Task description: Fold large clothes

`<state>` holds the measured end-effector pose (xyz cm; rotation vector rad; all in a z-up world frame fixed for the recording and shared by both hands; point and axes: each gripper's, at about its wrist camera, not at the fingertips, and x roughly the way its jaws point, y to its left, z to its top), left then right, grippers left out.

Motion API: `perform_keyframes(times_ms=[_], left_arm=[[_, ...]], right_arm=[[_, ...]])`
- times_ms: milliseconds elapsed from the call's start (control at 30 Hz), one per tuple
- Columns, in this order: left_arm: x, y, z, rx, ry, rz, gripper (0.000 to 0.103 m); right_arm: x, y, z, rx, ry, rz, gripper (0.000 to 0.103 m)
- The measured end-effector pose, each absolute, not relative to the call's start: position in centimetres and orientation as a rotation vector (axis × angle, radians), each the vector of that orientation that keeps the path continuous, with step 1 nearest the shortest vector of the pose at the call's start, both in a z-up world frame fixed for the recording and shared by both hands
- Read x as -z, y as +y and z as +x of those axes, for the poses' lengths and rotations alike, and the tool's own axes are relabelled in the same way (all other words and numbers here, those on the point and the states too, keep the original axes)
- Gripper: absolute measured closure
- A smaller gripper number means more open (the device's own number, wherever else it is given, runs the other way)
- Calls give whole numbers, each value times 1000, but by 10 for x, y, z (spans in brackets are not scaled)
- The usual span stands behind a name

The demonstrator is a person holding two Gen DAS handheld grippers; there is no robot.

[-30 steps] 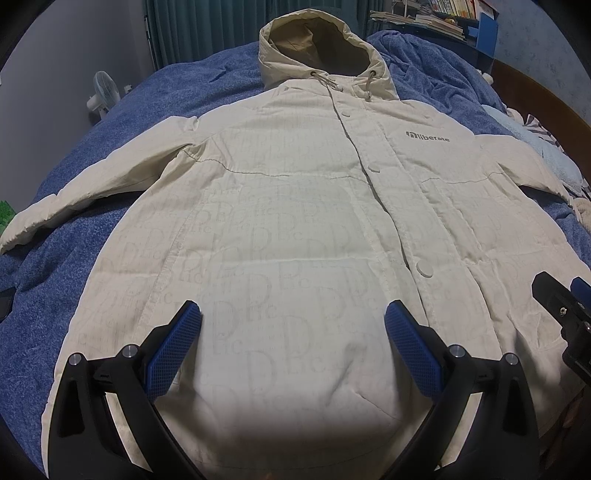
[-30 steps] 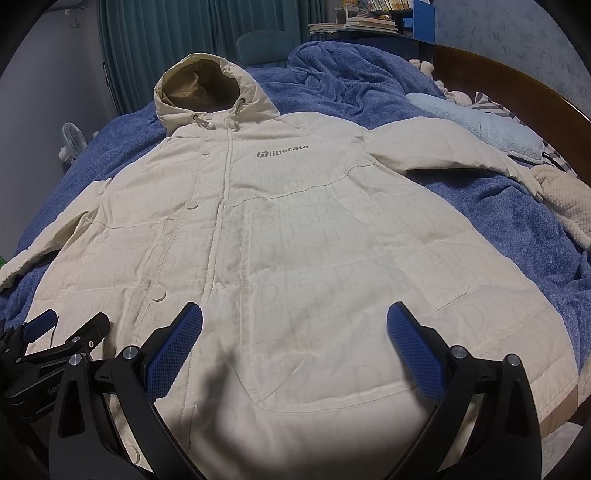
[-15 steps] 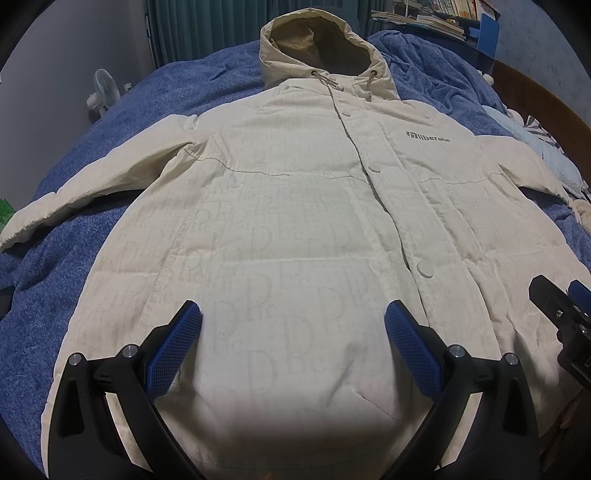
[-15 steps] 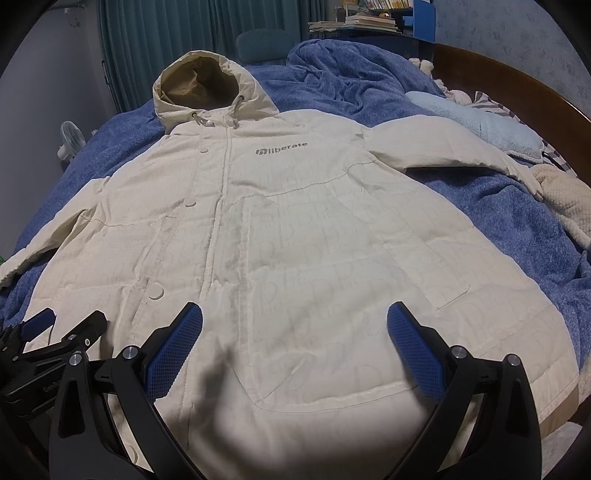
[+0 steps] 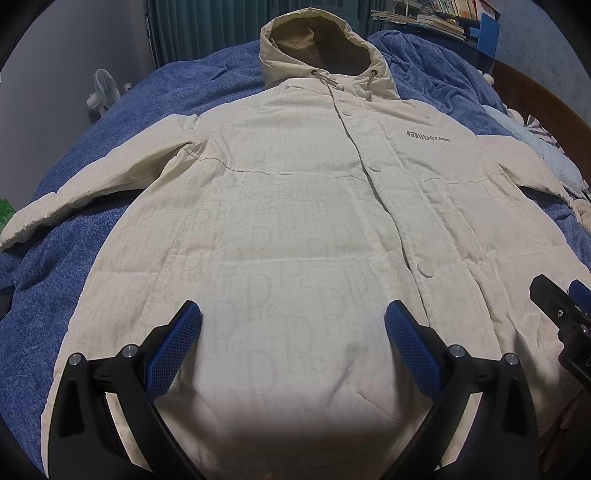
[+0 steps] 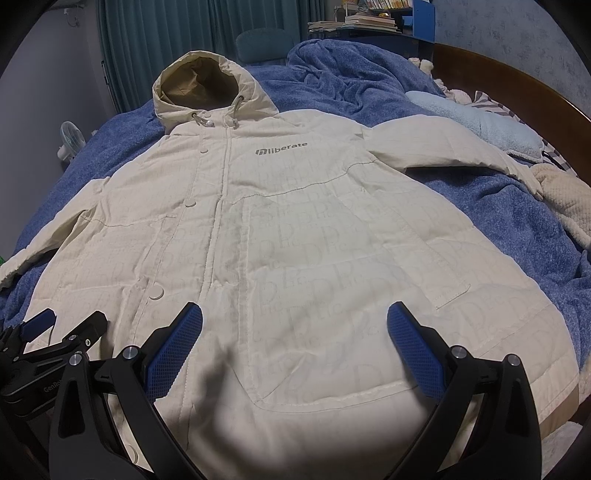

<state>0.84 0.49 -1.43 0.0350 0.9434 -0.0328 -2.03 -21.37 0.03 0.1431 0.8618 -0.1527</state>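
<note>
Coat unmoved; hem partly hidden

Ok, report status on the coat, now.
Left hand-held gripper open, right hand-held gripper open, both empty. Hooded coat flat, unfolded, buttoned. Nothing lying on it.

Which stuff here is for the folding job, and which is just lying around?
For the job:
cream hooded coat
left claw, open
right claw, open

Just lying around:
blue blanket
small fan
books
pale blue pillow
</note>
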Motion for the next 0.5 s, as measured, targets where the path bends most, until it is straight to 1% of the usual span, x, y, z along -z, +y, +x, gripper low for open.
perform_keyframes(times_ms=[500], left_arm=[[14, 5, 9, 33, 943, 35, 7]], right_arm=[[-1, -214, -20, 154, 861, 141, 6]])
